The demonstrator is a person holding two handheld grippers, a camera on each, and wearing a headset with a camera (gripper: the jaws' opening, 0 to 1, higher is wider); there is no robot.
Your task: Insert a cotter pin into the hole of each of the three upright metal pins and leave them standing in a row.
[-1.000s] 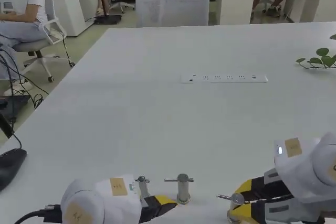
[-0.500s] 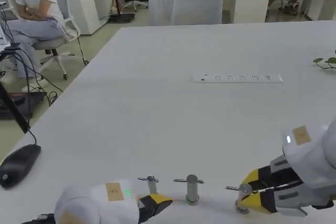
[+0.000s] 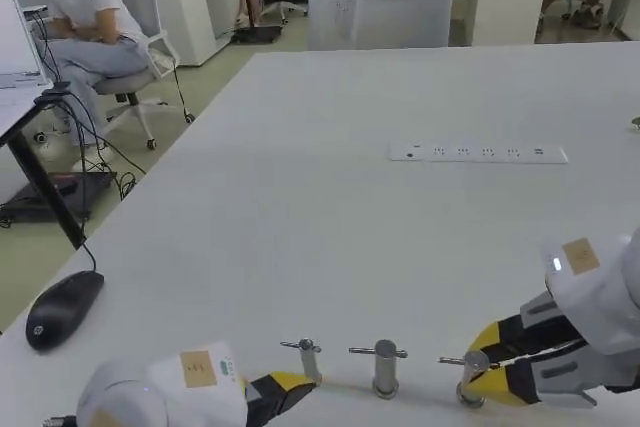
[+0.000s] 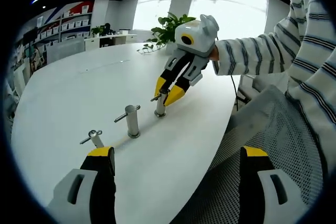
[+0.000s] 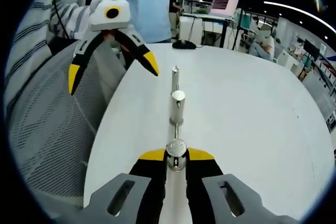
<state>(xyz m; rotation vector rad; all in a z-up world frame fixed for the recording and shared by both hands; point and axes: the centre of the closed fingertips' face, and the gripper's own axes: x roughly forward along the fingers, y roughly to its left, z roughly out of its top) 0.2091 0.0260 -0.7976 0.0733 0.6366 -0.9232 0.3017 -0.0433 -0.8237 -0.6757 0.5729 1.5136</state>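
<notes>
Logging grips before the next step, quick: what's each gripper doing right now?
Left gripper: open, fingers wide apart, holding nothing.
Right gripper: shut on the metal pin at the right end of the row.

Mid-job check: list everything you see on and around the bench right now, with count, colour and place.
metal pins: 3, silver, upright in a row at the near table edge
cotter pins: 3, silver, one crosswise through each pin near its top
power strip: 1, white, mid-table
mouse: 1, black, left table edge
table: 1, white
chair: 1, grey, at the far table edge
seated person: 1, white top, far left
plant: 1, green, beyond the right gripper in the left gripper view
right gripper: 1, yellow tips, shut on the rightmost pin
left gripper: 1, yellow tips, open, by the row's left end
</notes>
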